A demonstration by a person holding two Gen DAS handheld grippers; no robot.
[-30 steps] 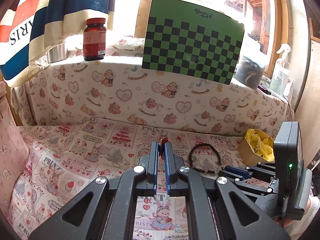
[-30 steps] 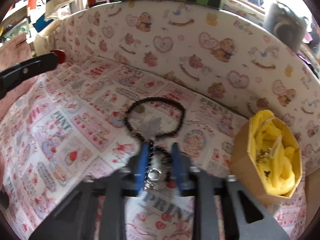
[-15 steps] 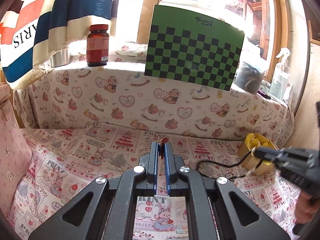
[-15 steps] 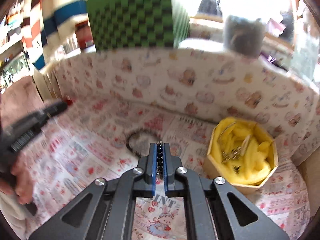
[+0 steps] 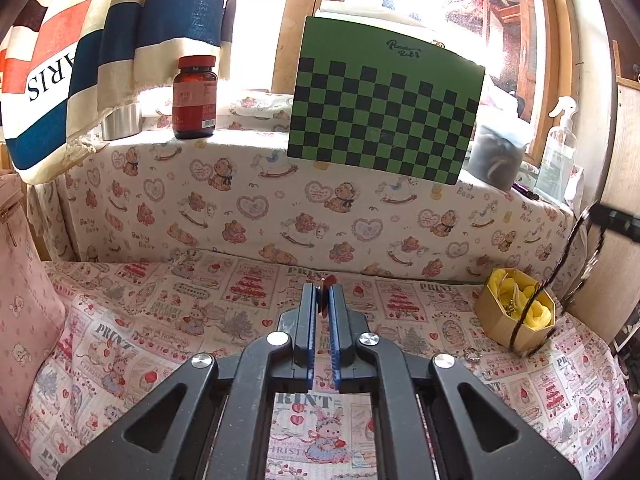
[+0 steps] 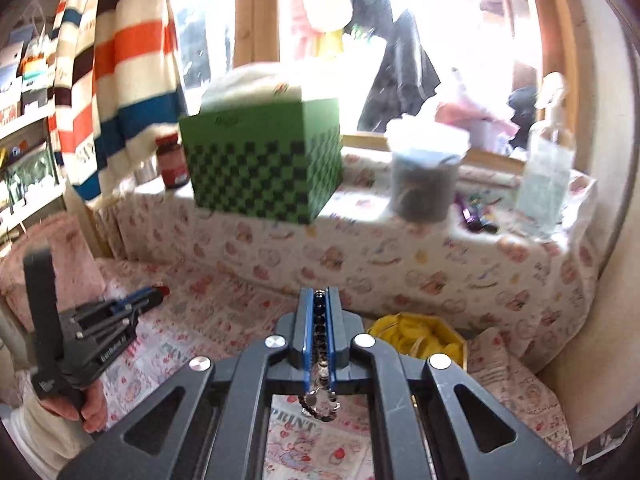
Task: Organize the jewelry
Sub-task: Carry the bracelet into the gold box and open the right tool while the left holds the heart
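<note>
My right gripper (image 6: 319, 293) is shut on a black beaded bracelet (image 6: 320, 332) and holds it high in the air. In the left wrist view the bracelet (image 5: 560, 264) hangs from the right gripper (image 5: 600, 214) over a tan octagonal jewelry box (image 5: 516, 316) lined with yellow cloth. The box (image 6: 420, 336) also shows below my right gripper. My left gripper (image 5: 323, 286) is shut on a small red jewel (image 5: 329, 280), held above the printed cloth. A small silver ring (image 5: 472, 354) lies on the cloth beside the box.
A green checkered board (image 5: 384, 108), a red-brown bottle (image 5: 195, 98), a lidded tub (image 5: 496, 156) and a spray bottle (image 5: 558, 156) stand on the back ledge. A striped cloth (image 5: 80, 40) hangs at the left. A pink bag (image 5: 20, 280) stands at the left edge.
My right gripper closed on the black bracelet, lifted it off the cloth and carried it up and right, above the box. My left gripper rose slightly, still holding the red jewel.
</note>
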